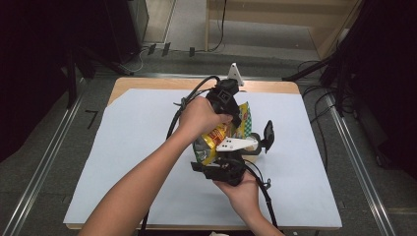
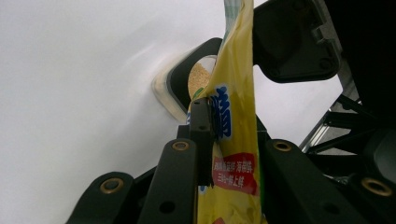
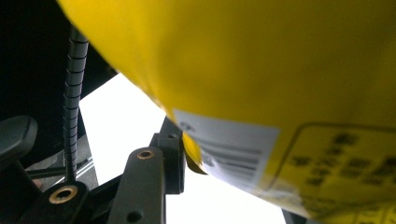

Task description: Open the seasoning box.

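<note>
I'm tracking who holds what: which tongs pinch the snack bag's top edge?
The left tongs, farther up the table, pinch the yellow snack bag at its top edge; the right tongs hold its bottom.

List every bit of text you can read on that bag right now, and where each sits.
Bag, left gripper view: large blue character on white, cut off by the left gripper's jaw, not readable whole.
Bag's red label: white Chinese print, too blurred to quote.
Bag, right gripper view: white barcode sticker, digits blurred.
Bag, same view: boxed dark print, blurred.
High view: bag print too small.
</note>
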